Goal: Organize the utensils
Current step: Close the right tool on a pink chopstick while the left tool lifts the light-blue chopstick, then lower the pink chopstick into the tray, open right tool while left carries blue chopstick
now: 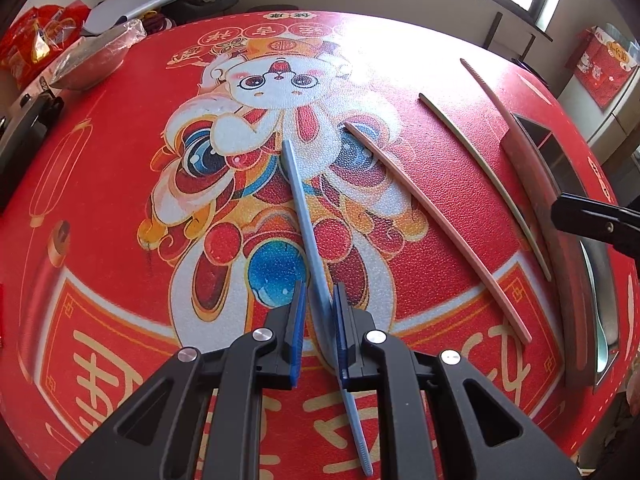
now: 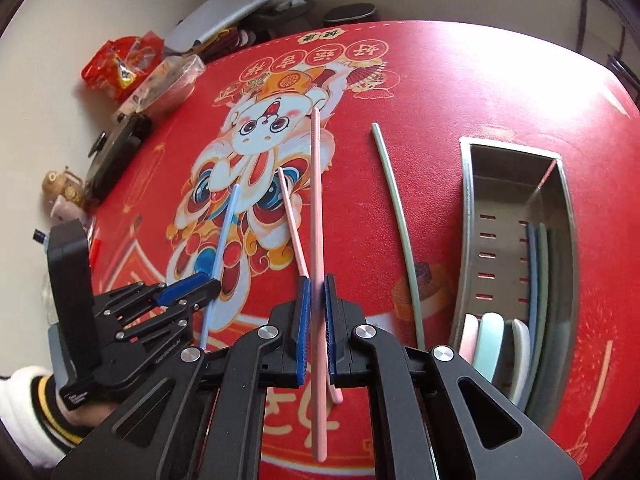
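Chopsticks outside the metal tray (image 2: 466, 216): you have four, namely one blue (image 2: 224, 232), two pink (image 2: 318, 208) (image 2: 291, 216), one green (image 2: 396, 216).
Chopsticks inside the metal tray: you can see two, dark blue (image 2: 531, 264) and green (image 2: 542, 272).
Spoons inside the metal tray: three handles, pink (image 2: 469, 338), mint (image 2: 490, 340), pale (image 2: 520, 354).
Trays: one.
Tools: you hold two, left (image 1: 319, 312) and right (image 2: 316, 304).

Left gripper (image 1: 319, 300) jaws clamped on blue chopstick (image 1: 304, 216), right gripper (image 2: 316, 304) jaws clamped on pink chopstick (image 2: 318, 208), both pointing forward
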